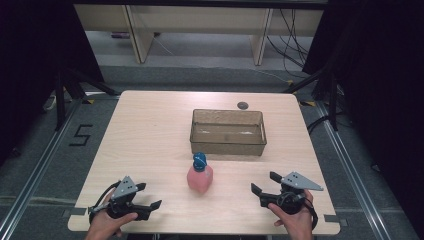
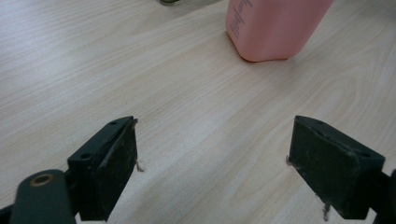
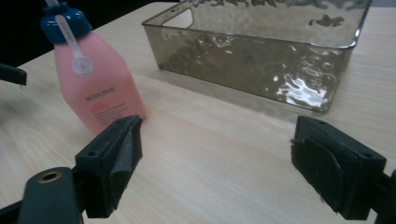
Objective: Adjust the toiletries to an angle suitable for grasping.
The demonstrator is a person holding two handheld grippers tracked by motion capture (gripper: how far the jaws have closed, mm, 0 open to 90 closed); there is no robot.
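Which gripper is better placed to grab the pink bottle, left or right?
Probably left, narrowly. The pink bottle stands upright between both open grippers, before the tray. The left gripper sits a bit closer and its jaws point toward the bottle. The right gripper is slightly farther off, with the bottle left of its jaws.

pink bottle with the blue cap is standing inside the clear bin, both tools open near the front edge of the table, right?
Not quite. The pink bottle with the blue cap stands on the table in front of the clear bin, not inside it; the high view shows this plainly. The rest holds: the left tool and right tool are both open near the front edge.
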